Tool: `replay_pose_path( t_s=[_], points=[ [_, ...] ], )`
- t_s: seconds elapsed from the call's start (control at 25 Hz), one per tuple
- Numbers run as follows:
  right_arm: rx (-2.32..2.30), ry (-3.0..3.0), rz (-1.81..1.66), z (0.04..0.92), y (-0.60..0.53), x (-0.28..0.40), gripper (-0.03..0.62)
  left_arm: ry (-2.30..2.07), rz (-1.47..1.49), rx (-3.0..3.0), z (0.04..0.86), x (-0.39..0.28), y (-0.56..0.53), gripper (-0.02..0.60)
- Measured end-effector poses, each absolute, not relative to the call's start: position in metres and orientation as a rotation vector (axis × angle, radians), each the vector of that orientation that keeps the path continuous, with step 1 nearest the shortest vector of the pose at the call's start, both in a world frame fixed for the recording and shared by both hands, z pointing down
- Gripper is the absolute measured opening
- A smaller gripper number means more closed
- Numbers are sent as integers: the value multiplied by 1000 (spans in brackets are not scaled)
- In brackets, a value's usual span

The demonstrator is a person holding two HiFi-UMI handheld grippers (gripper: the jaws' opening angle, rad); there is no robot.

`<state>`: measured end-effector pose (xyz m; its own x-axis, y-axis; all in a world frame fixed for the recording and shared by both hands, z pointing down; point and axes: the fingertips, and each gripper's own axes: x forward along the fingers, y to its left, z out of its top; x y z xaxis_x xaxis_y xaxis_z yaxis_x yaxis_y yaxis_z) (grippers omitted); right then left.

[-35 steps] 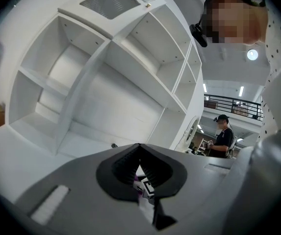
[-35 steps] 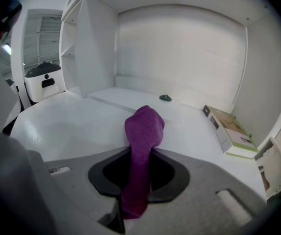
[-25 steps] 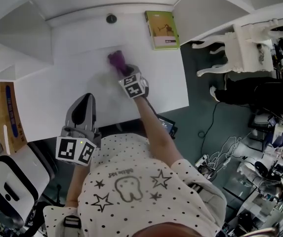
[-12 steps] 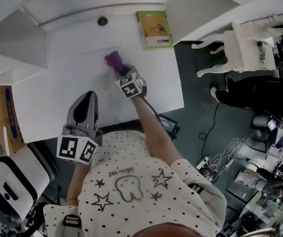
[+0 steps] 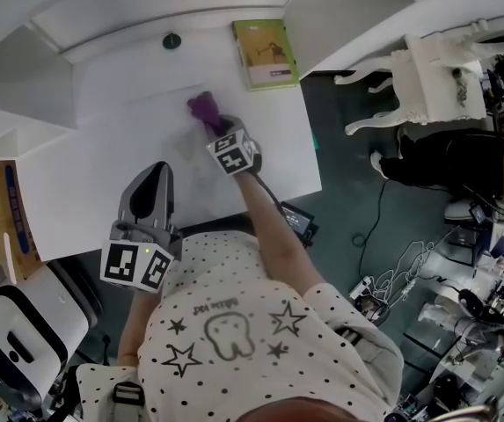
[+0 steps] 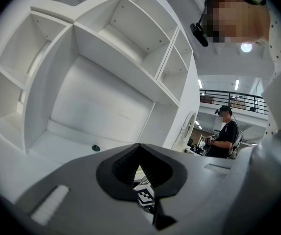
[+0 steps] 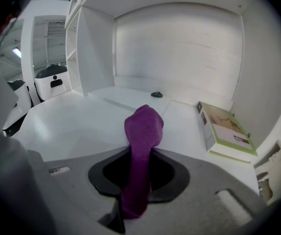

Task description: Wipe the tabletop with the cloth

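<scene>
A purple cloth (image 5: 203,108) lies bunched on the white tabletop (image 5: 93,165), left of centre toward the back. My right gripper (image 5: 214,124) is shut on it. In the right gripper view the cloth (image 7: 143,129) runs up from between the closed jaws of that gripper (image 7: 140,155) and folds over onto the table. My left gripper (image 5: 153,176) hovers over the table's front edge, apart from the cloth. In the left gripper view that gripper (image 6: 139,148) has its jaws together with nothing between them.
A green book (image 5: 265,53) lies at the table's back right corner, also in the right gripper view (image 7: 226,129). A small black knob (image 5: 171,40) sits near the back wall. White shelves surround the desk. A white chair (image 5: 427,77) stands to the right. Cables litter the floor.
The right gripper has slid the cloth a little to the right across the tabletop. The left gripper has stayed in place.
</scene>
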<state>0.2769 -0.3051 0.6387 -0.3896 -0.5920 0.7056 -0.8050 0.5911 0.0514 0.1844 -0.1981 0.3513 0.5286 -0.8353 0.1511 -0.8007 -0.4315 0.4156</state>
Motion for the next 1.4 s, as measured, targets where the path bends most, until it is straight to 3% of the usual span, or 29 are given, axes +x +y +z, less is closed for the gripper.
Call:
replay_pose_path(
  t_s=[1.4],
  points=[
    [1300,-1991,435,646,-313,384,72,-1295,-116,2348,353,201,-193,-5]
  ],
)
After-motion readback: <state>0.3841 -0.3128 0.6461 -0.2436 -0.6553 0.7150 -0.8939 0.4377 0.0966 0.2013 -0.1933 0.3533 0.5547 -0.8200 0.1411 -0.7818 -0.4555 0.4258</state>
